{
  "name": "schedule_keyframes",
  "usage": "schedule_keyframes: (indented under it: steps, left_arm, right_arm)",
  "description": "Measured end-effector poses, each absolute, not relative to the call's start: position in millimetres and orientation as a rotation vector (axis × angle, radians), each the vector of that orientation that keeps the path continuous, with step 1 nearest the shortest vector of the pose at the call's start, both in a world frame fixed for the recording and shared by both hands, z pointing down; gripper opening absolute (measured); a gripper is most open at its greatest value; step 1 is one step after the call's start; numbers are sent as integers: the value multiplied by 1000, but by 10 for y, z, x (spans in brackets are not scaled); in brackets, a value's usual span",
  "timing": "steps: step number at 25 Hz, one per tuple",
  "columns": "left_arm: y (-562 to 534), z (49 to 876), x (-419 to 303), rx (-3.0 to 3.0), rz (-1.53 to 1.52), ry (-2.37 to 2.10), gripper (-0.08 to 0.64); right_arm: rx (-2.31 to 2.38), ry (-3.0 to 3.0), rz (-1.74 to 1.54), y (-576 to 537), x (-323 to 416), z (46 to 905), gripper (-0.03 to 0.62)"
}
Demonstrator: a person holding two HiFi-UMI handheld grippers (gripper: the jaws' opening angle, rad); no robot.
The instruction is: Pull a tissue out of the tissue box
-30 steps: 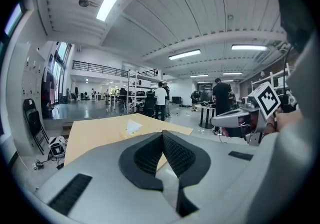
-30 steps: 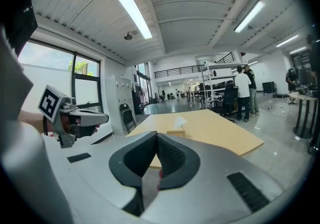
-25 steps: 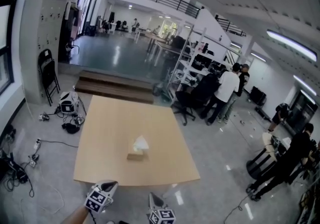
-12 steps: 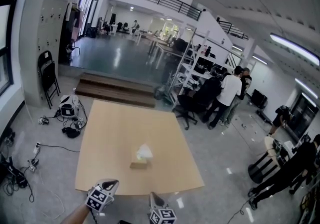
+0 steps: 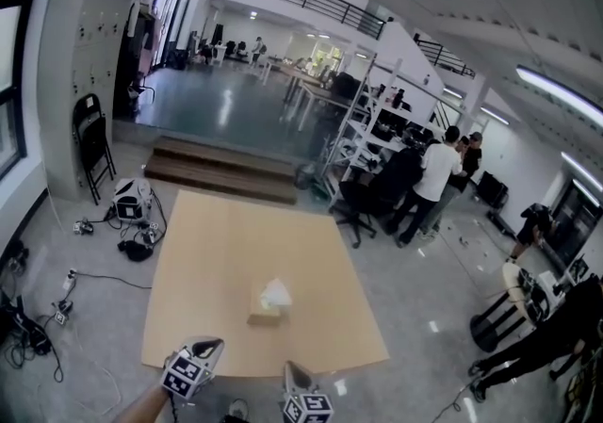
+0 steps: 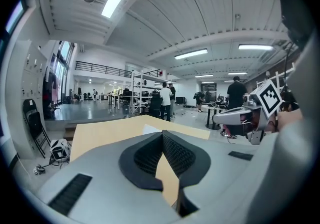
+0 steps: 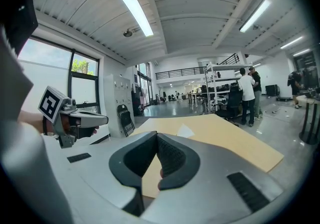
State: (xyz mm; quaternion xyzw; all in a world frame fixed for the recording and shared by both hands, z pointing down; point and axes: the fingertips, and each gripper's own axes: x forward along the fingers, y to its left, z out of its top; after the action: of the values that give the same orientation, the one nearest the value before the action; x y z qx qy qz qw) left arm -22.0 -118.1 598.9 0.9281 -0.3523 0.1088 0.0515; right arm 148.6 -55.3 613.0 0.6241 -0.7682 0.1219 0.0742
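Note:
A small tan tissue box (image 5: 264, 314) stands near the middle of the light wooden table (image 5: 207, 261), with a white tissue (image 5: 276, 294) sticking up from its top. Both grippers hover short of the table's near edge, well back from the box. My left gripper (image 5: 212, 348) is shut and empty, its jaws meeting at the tip (image 6: 161, 134). To its right, my right gripper (image 5: 290, 370) is also shut on nothing (image 7: 156, 135). The tissue (image 6: 150, 129) shows just past the left jaws, and the tissue (image 7: 185, 130) shows beyond the right jaws.
Several people (image 5: 429, 176) stand by metal shelving at the right. A black folding chair (image 5: 89, 143) leans by the left wall. Bags and cables (image 5: 132, 214) lie on the floor left of the table. Low wooden steps (image 5: 221, 167) sit beyond it.
The table and tissue box have drawn nearer, sliding lower in the head view. Both grippers moved forward with me and stayed shut.

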Motion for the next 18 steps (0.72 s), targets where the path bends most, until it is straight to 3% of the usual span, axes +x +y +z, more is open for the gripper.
schedule_keyframes:
  steps: [18]
  left_arm:
    - [-2247,5970,-49,2798,339,-1140,8]
  right_arm:
    - [1855,-2339,355,-1730,1767,6102,10]
